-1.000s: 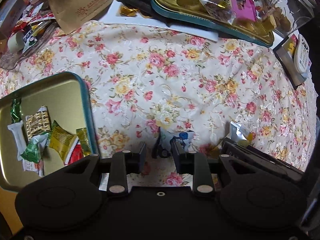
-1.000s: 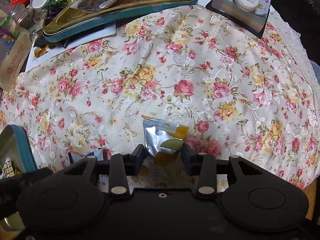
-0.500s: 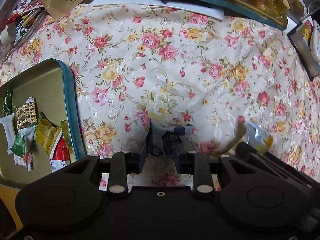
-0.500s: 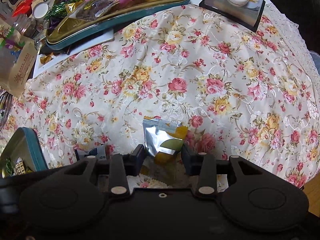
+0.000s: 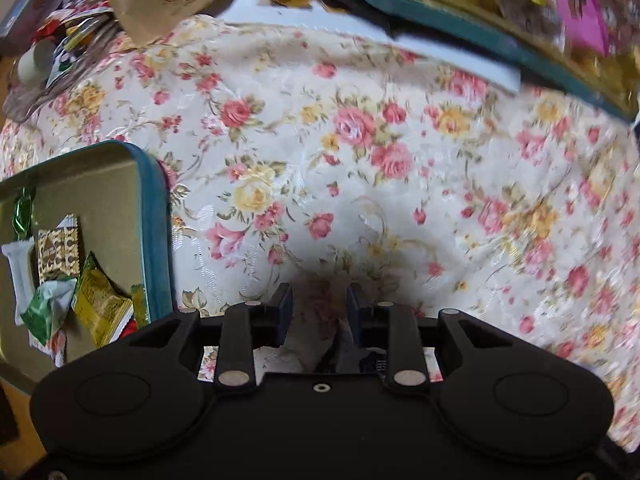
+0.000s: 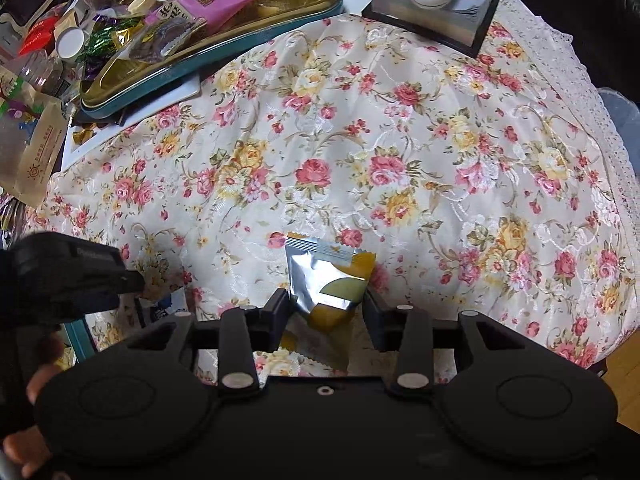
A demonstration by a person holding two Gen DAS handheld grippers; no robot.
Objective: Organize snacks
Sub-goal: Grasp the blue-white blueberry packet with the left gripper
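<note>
Right wrist view: a silver-and-yellow packet (image 6: 330, 280) is clamped between the right gripper (image 6: 326, 308) fingers above the floral cloth (image 6: 440, 160). The left gripper (image 5: 319, 312), jaws just opening and part-spread, is lowered over a white-and-blue sachet (image 5: 352, 354) on the cloth, beside a tin (image 5: 154, 220) already filled with snacks (image 5: 96, 304).

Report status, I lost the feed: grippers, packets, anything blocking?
Left gripper just opening, blue-white packet low between its jaws. Right gripper shut on silver-yellow packet. Left gripper stands between it and teal tin.
</note>
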